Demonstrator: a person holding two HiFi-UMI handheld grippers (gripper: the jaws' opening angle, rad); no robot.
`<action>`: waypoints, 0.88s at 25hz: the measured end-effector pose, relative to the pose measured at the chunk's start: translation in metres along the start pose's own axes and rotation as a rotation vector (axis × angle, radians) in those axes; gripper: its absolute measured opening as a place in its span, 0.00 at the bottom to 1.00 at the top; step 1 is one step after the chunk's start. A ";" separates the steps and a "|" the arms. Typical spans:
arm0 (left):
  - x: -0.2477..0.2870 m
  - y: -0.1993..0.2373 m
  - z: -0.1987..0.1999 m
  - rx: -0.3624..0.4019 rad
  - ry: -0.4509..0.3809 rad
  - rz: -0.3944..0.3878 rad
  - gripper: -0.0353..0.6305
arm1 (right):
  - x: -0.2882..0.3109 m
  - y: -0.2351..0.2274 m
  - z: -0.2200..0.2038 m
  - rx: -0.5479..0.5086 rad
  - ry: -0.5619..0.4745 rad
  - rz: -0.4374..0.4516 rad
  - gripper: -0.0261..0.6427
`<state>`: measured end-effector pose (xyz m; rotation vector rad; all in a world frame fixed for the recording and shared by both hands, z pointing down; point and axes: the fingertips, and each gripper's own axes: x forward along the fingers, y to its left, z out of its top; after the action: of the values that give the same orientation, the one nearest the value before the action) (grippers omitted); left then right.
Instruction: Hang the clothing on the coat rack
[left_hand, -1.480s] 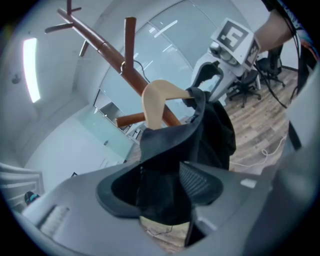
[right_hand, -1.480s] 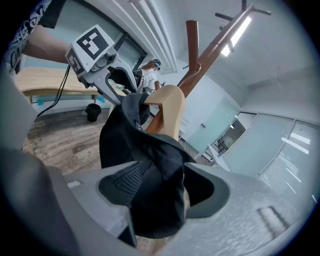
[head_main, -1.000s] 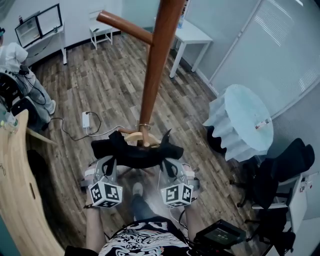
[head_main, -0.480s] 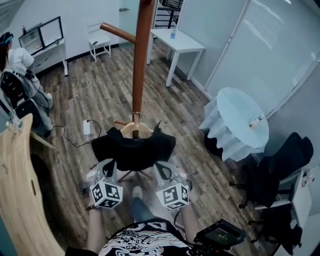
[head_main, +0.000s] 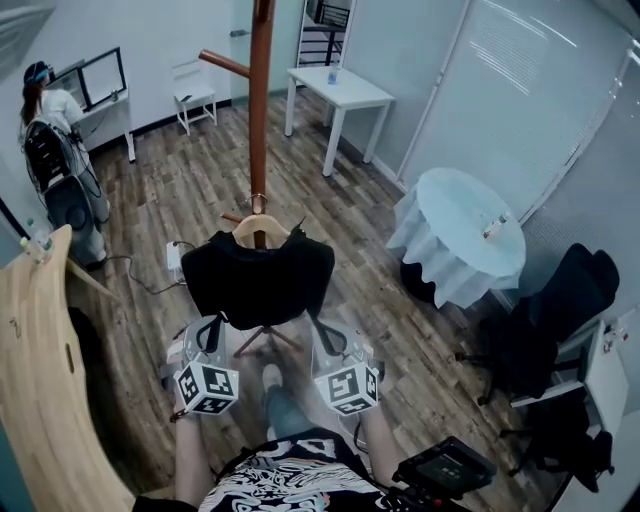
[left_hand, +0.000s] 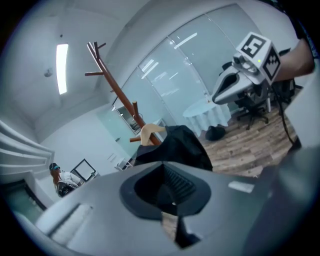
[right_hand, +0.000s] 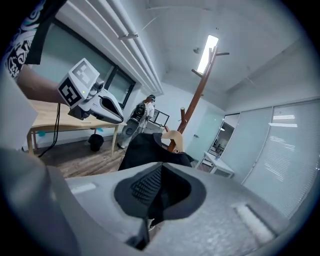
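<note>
Over the wood floor (head_main: 190, 180), the rack (head_main: 261, 100) stands dead ahead of both grippers. The left gripper (head_main: 214, 324) and right gripper (head_main: 318, 326) each clamp a lower corner of the garment (head_main: 260, 282). It spreads crosswise just ahead of them, equally near both, with the peg (head_main: 224, 63) higher.

A black garment (head_main: 258, 280) sits on a pale tan wooden hanger (head_main: 256, 228) at the reddish-brown wooden coat rack (head_main: 261, 110). Under the rack lies a grey-brown wood-plank floor (head_main: 200, 180) — streaked light and dark. Right of the rack, a round table in a pale blue-white cloth (head_main: 455, 240). The left claw (head_main: 214, 328) and right claw (head_main: 320, 332) are pale grey, each with a cube of black-and-white square markers.
</note>
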<state>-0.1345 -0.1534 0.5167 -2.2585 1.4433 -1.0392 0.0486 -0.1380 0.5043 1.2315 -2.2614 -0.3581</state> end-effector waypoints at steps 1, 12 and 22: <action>-0.007 -0.004 0.001 -0.002 -0.009 -0.001 0.04 | -0.008 0.003 -0.001 0.011 -0.002 0.000 0.04; -0.053 -0.037 0.018 -0.049 -0.097 0.003 0.04 | -0.073 0.014 0.003 0.134 -0.057 -0.057 0.04; -0.072 -0.024 0.055 -0.244 -0.241 0.055 0.04 | -0.077 -0.007 0.019 0.218 -0.167 -0.057 0.04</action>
<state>-0.0982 -0.0881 0.4609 -2.3930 1.5879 -0.5753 0.0766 -0.0781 0.4600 1.4254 -2.4636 -0.2480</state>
